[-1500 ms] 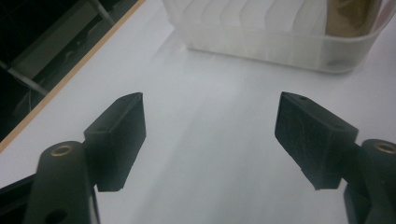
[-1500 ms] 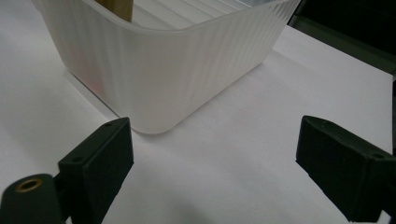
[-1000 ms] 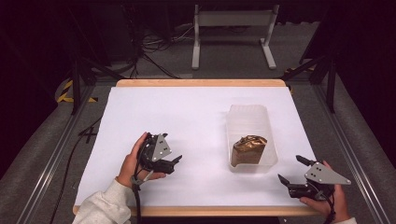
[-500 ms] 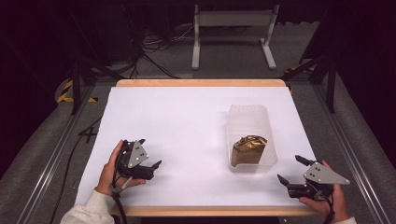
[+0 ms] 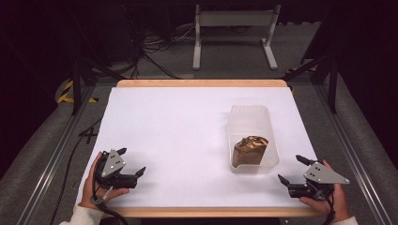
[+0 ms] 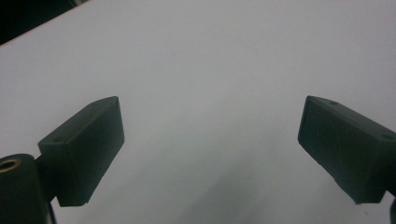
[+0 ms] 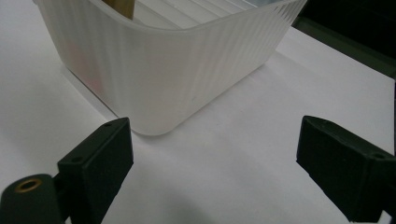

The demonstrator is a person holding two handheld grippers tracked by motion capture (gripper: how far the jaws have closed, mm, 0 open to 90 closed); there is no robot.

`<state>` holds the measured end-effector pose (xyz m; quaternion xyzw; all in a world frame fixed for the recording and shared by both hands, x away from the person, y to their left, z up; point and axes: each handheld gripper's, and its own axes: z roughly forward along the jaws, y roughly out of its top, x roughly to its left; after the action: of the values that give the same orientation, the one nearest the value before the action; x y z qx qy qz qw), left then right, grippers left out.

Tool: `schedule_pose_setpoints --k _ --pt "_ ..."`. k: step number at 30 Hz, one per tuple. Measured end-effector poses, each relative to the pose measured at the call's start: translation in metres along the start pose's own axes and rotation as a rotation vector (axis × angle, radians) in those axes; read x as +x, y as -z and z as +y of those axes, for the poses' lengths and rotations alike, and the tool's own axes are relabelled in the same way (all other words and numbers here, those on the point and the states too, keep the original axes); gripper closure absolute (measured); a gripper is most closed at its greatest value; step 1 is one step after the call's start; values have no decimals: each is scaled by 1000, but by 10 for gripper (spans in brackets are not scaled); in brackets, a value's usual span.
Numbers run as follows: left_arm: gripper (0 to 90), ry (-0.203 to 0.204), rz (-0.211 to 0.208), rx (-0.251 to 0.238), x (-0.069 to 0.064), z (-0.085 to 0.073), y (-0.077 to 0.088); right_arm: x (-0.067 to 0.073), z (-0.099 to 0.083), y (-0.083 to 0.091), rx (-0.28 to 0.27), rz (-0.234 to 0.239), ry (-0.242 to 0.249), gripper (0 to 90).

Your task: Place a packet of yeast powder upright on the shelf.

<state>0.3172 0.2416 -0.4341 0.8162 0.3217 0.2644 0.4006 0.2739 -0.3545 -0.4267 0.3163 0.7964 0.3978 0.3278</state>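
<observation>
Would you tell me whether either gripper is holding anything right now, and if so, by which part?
Nothing is held. The left gripper and the right gripper both stand open over bare table; the brown packet lies in the clear plastic bin.

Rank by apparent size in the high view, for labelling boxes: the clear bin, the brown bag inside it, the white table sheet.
1. white table sheet
2. clear bin
3. brown bag

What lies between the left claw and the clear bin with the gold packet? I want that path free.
Nothing: in the high view only bare white table stretches from the open left claw to the clear bin holding the gold packet.
</observation>
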Motion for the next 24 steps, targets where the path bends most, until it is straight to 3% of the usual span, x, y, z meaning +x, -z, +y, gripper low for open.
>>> schedule_pose_setpoints --k 8,13,24 --pt "50 90 9 -37 12 -16 7 -1 0 0 -3 0 -1 110" --pt "46 70 2 -28 7 -12 4 -1 1 -1 -2 -1 -2 106" --pt "45 74 -5 -29 7 -11 3 -1 0 -1 0 2 -4 101"
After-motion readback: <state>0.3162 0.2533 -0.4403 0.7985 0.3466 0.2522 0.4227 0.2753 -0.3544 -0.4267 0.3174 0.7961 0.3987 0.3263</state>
